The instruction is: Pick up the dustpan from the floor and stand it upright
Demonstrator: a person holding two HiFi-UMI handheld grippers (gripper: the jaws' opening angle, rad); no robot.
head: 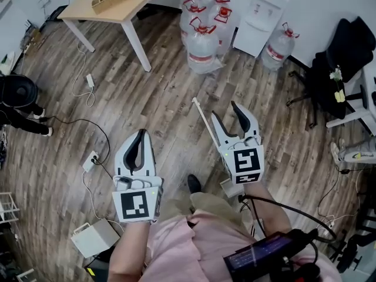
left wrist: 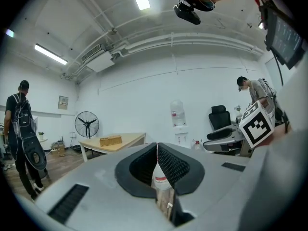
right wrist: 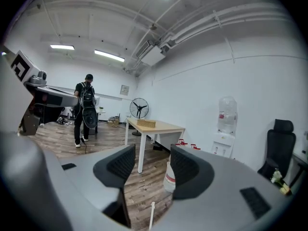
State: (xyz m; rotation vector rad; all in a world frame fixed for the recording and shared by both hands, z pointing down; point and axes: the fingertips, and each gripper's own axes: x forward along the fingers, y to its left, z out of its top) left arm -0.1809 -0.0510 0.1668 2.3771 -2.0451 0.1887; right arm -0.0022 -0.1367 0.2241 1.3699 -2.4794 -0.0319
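In the head view the dustpan's thin white handle [head: 205, 125] rises from the floor toward the camera. A pale piece of its pan [head: 230, 187] shows below my right gripper's marker cube. My right gripper [head: 226, 113] is open, its jaws just right of the handle and not closed on it. In the right gripper view the handle's tip [right wrist: 152, 214] shows low down, between and below the spread pads [right wrist: 120, 163] of the right gripper [right wrist: 153, 163]. My left gripper [head: 140, 141] hangs to the left, shut and empty. In its own view the left gripper [left wrist: 157, 159] has its pads pressed together.
Several water jugs [head: 202, 46] stand ahead beside a white dispenser [head: 258, 16]. A wooden table [head: 117, 4] is at the back left and a black office chair [head: 335, 75] at the right. Cables with a power strip [head: 91, 160] and a white box [head: 94, 237] lie left. A person [right wrist: 85, 110] stands off to the left.
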